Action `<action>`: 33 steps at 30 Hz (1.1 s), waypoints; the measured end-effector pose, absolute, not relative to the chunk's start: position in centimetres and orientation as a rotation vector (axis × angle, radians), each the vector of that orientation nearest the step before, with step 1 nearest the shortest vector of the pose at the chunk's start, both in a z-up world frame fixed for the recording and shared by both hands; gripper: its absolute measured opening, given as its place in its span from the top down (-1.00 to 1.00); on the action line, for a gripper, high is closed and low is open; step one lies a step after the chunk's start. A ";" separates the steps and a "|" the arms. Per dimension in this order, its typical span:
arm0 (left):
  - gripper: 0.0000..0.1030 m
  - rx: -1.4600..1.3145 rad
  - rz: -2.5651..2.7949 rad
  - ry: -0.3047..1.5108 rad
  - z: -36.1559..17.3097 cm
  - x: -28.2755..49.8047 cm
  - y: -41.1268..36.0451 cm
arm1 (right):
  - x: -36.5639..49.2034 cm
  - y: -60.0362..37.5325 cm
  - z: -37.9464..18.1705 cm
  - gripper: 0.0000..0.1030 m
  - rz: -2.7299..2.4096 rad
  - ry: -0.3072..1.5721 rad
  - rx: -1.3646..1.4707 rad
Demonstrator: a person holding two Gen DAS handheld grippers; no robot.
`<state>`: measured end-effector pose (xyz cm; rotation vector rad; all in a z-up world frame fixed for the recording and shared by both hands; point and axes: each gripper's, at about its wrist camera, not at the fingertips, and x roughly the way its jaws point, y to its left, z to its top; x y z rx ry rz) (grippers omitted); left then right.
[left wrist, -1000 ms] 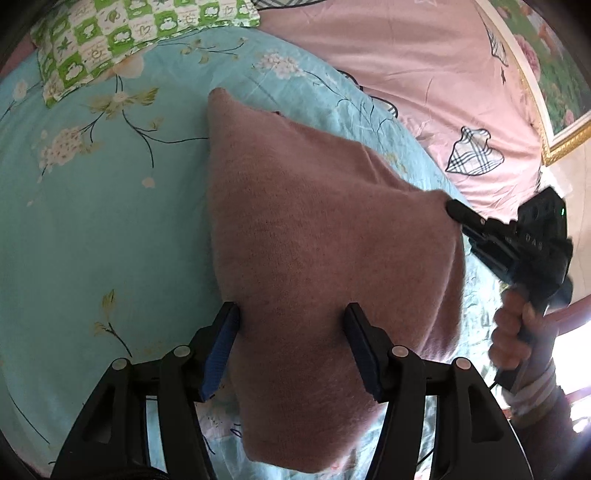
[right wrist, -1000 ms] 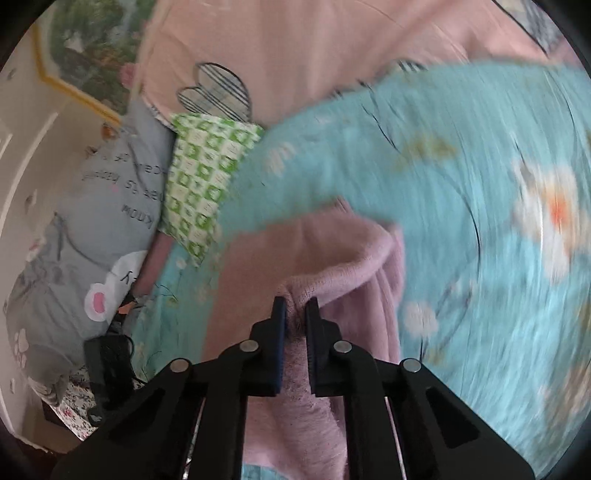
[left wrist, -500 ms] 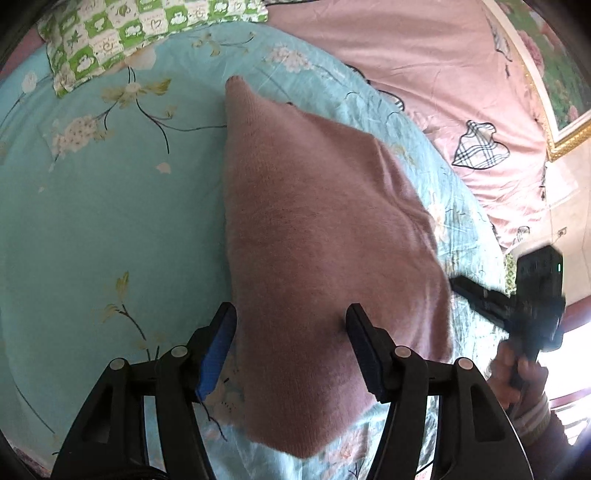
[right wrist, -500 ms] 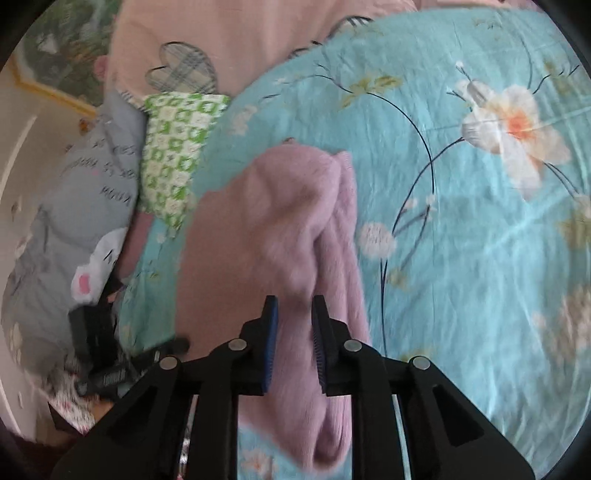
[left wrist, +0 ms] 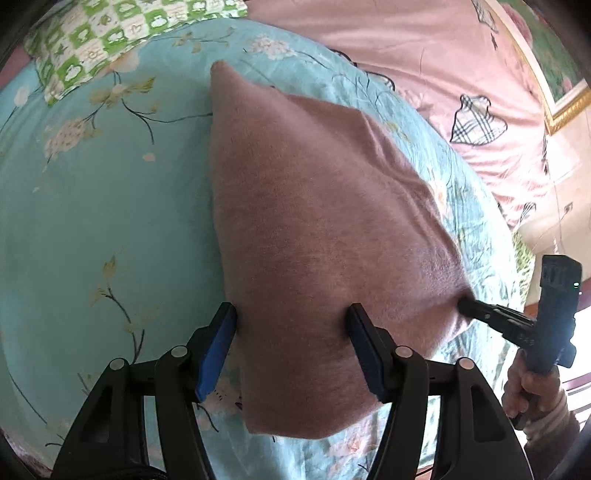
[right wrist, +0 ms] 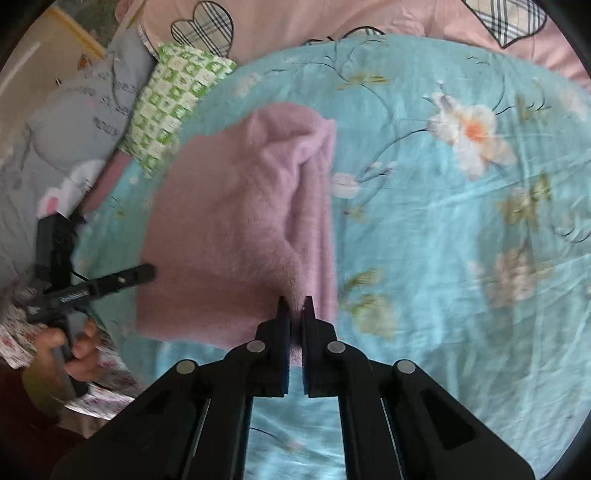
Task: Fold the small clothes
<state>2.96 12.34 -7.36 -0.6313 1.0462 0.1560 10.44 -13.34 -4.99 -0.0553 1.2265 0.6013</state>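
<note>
A fuzzy pink garment (left wrist: 317, 236) lies folded on the turquoise floral bedsheet (left wrist: 92, 206). My left gripper (left wrist: 291, 332) is open, its jaws wide apart on either side of the garment's near end, hovering over it. My right gripper (right wrist: 295, 306) is shut on the garment's (right wrist: 229, 229) near corner; in the left wrist view it (left wrist: 469, 308) shows at the cloth's right edge. The left gripper (right wrist: 147, 273) shows at the garment's left edge in the right wrist view.
A green checked pillow (left wrist: 122, 33) lies at the sheet's far side. A pink quilt with plaid hearts (left wrist: 424, 74) lies beyond. A grey printed pillow (right wrist: 74, 129) is at the left in the right wrist view. A gold-framed picture (left wrist: 561, 85) hangs at right.
My right gripper let go of the raised corner, swung away, then came back and closed on the garment's near corner. The garment dropped flat. My left gripper stayed open above it.
</note>
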 end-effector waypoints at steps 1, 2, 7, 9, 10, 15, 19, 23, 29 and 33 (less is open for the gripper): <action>-0.29 -0.625 0.161 1.051 -7.7 3.0 12.2 | 10.6 -13.6 -5.6 0.90 0.586 1.238 -0.085; -0.32 -0.621 0.166 1.057 -8.2 3.1 12.1 | 10.7 -13.9 -6.7 0.90 0.572 1.262 -0.102; -0.34 -0.670 0.170 1.059 -9.0 2.7 12.3 | 10.9 -13.7 -9.7 0.89 0.534 1.310 -0.079; -0.33 -0.651 0.172 1.054 -8.2 2.2 12.2 | 11.0 -13.6 -9.1 0.78 0.525 1.308 -0.069; -0.30 -0.641 0.174 1.052 -7.8 2.0 12.2 | 10.9 -14.0 -8.5 0.73 0.529 1.300 -0.069; -0.28 -0.621 0.182 0.993 -4.5 0.1 12.7 | 10.2 -15.8 -4.8 0.56 0.547 1.235 -0.020; -0.28 -0.624 0.127 0.915 -2.2 1.4 13.2 | 11.3 -15.4 -1.7 0.56 0.631 1.140 0.084; -0.25 -0.593 0.091 0.877 -1.5 5.1 13.5 | 14.4 -11.5 -1.8 0.56 0.694 1.135 0.134; -0.10 -0.590 0.111 0.989 -5.3 11.5 15.7 | 18.6 -7.1 -5.2 0.58 0.648 1.204 0.153; 0.31 -0.579 0.132 1.058 -8.3 13.0 16.7 | 20.7 -7.3 -8.9 1.00 0.542 1.267 0.102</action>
